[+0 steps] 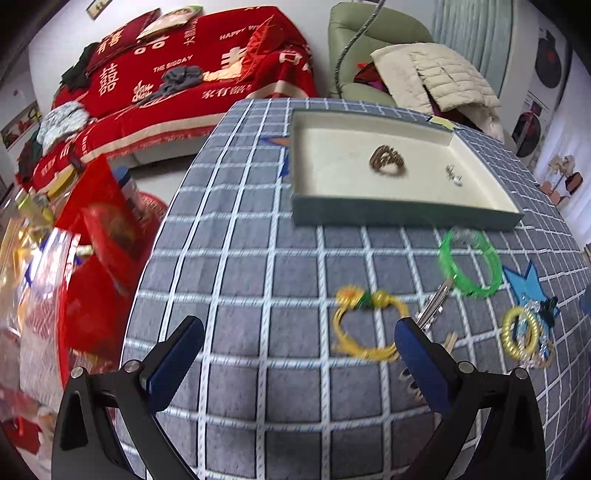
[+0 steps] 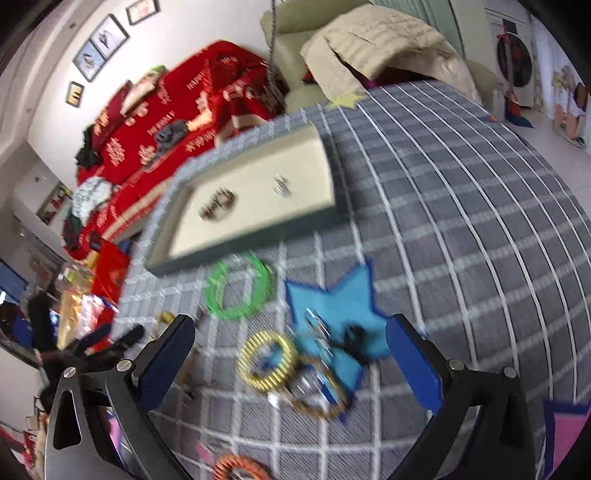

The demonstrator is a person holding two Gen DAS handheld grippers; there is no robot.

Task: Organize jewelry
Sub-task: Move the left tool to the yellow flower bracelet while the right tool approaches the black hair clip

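Red blanket [image 1: 177, 74] on sofa, beige jacket [image 1: 439, 70] on green armchair [image 1: 354, 33].

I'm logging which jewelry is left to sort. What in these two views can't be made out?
- Small silver piece in the tray: too small in the left view, motion-blurred in the right.
- Clear beaded piece on the blue star: blurred, right view.
- Orange ring: cut off by the bottom edge, right view.
- Silver clip: partly behind the left gripper's finger.
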